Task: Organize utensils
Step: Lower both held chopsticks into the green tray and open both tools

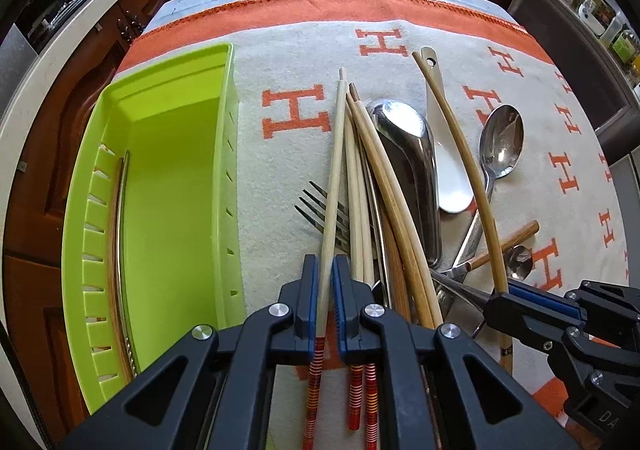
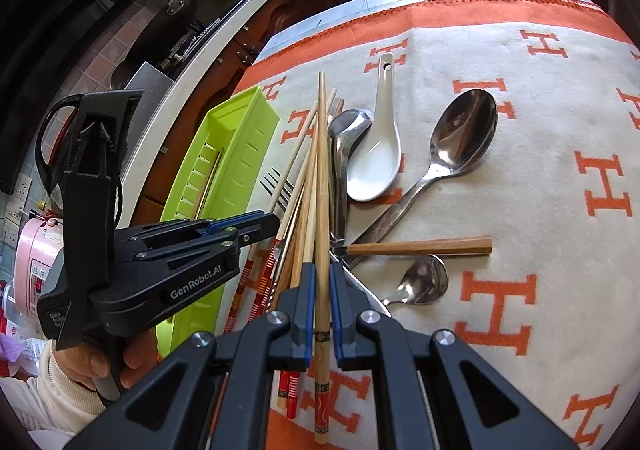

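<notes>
Beside the green tray (image 1: 168, 153), each hand-held gripper clamps one chopstick — left (image 1: 325, 266) pale, right (image 2: 322, 274) bamboo.

tray (image 1: 168, 153): glossy plastic | spoon (image 1: 502, 137): shiny metal | cloth (image 1: 280, 49): fuzzy

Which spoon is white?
The ceramic soup spoon, with a hole in its handle, lying between the steel ladle spoon and the big steel spoon. The others are shiny metal.

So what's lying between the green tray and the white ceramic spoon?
In the left wrist view, between the green tray and the white ceramic spoon: bare cloth, then a fork, a bundle of chopsticks and a steel ladle-style spoon.
</notes>
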Demonstrator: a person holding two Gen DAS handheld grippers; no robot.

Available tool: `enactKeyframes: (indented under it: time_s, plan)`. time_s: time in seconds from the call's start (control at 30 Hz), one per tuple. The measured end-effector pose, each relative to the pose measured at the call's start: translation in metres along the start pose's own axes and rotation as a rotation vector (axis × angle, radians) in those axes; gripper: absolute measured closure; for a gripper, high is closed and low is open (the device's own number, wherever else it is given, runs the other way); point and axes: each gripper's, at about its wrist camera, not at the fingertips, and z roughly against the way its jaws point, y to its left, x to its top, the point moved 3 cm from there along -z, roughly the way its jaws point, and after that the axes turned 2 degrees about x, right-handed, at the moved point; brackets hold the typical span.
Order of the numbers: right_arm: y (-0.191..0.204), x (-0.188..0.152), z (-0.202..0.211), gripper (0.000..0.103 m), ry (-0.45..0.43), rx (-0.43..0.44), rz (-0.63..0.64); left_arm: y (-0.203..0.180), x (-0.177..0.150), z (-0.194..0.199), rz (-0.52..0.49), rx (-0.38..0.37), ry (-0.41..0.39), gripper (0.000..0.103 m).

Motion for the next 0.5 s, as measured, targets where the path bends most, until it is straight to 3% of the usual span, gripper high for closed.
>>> enactKeyframes:
  time_s: [0.13, 0.3, 0.5]
  plan:
    - [-0.001, 0.0, 0.002, 0.096, -0.004, 0.0, -0.004, -0.004, 0.001, -0.001, -0.011, 0.034, -0.018, 0.099]
    - [-0.004, 0.0, 0.01, 0.096, -0.017, 0.003, -0.015, 0.003, -0.001, 0.013, 0.044, -0.014, -0.038, 0.1]
    - [0.0, 0.001, 0.019, 0.096, -0.026, 0.006, -0.021, 0.012, -0.008, 0.052, 0.083, -0.126, -0.064, 0.1]
